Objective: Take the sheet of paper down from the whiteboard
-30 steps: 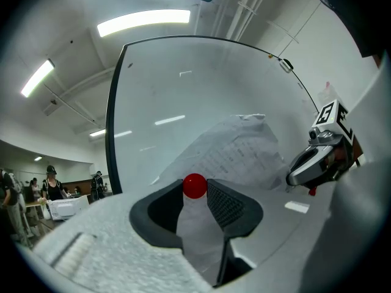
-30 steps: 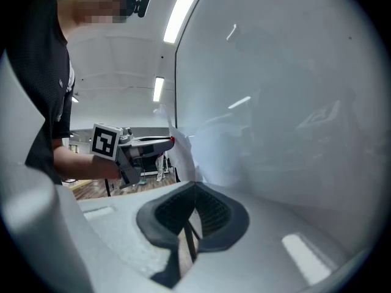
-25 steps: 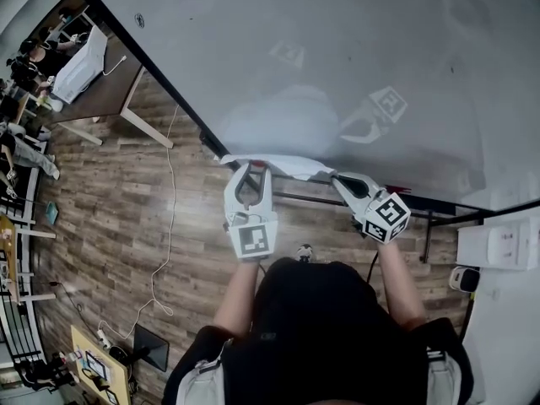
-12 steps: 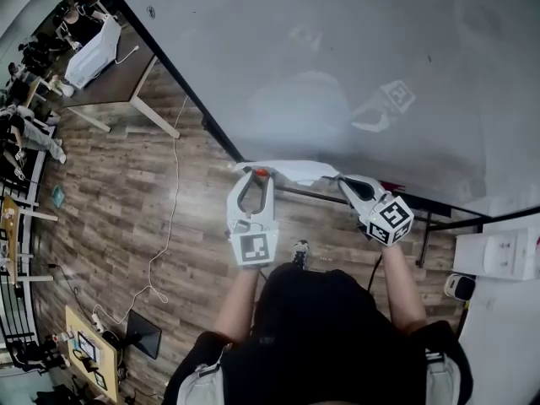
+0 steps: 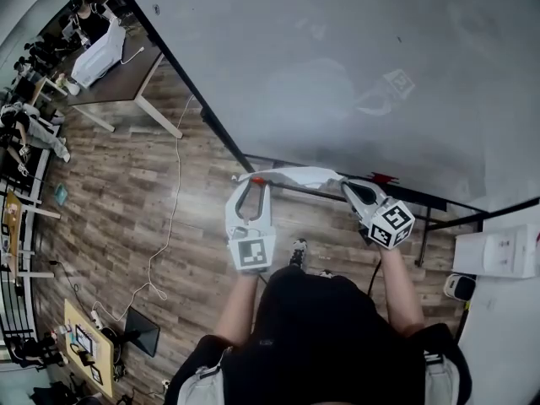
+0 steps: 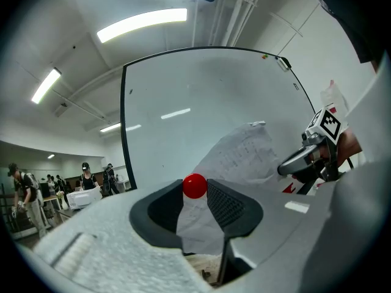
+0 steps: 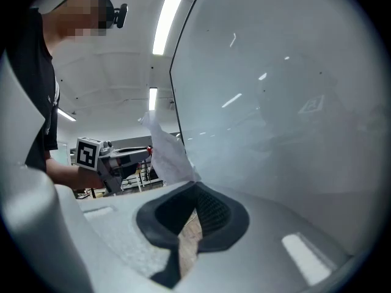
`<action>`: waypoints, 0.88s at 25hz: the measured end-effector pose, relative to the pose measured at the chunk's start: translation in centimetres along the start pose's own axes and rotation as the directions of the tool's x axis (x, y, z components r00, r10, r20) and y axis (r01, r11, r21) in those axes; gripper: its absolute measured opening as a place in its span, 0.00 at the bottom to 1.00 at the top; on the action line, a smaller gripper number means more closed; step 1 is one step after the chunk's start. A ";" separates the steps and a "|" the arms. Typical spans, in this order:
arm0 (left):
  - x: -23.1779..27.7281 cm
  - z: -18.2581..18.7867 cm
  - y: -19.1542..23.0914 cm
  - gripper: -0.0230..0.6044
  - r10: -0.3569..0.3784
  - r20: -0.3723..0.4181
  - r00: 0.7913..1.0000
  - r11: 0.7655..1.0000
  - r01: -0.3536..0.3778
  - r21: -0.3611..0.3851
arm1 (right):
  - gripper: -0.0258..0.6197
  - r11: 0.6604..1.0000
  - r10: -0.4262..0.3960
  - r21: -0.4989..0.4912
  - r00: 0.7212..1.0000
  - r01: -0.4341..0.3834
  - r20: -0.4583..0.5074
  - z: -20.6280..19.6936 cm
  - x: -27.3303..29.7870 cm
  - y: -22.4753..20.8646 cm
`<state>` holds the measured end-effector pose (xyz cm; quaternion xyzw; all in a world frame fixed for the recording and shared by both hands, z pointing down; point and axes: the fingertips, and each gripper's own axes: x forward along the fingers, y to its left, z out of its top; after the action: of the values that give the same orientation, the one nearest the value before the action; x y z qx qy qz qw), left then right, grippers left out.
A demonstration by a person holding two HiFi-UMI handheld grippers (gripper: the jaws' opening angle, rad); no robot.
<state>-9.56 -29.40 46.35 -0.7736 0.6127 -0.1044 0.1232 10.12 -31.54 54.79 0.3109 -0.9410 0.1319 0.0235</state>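
The sheet of paper point(image 5: 295, 175) lies below the whiteboard point(image 5: 337, 66), its long axis running sideways between my grippers. My left gripper point(image 5: 252, 184) pinches one end beside a red magnet point(image 6: 195, 186); my right gripper point(image 5: 348, 190) seems clamped on the other.

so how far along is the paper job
Done: the sheet of paper looks off the whiteboard. In hand: left gripper pinches one end beside a red ball, right gripper the other. Left: carrying it away.
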 end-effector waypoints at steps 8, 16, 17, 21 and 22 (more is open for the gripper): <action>-3.3 0.6 -3.1 0.24 0.001 -0.006 1.000 1.000 -0.001 -0.004 | 0.05 0.998 -0.003 0.063 1.000 0.004 -0.003 -2.3 -4.2 0.9; -6.4 0.8 -4.8 0.24 0.011 -0.013 1.000 1.000 -0.011 -0.010 | 0.05 0.998 0.008 0.070 1.000 -0.008 0.002 -3.1 -6.8 2.4; -6.7 0.8 -5.0 0.24 0.014 -0.012 1.000 1.000 -0.014 -0.012 | 0.05 0.998 0.011 0.069 1.000 -0.011 -0.001 -3.2 -7.0 2.6; -7.7 0.9 -5.8 0.24 0.017 -0.013 1.000 1.000 -0.017 -0.018 | 0.05 0.997 0.016 0.072 1.000 -0.017 0.006 -3.4 -7.9 3.1; -7.9 1.0 -6.1 0.24 0.015 -0.013 1.000 1.000 -0.016 -0.019 | 0.04 0.997 0.017 0.072 1.000 -0.018 0.011 -3.3 -8.2 3.1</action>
<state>-5.46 -20.32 47.29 -0.7692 0.6205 -0.1027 0.1127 14.73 -23.53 56.24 0.3040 -0.9383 0.1646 0.0062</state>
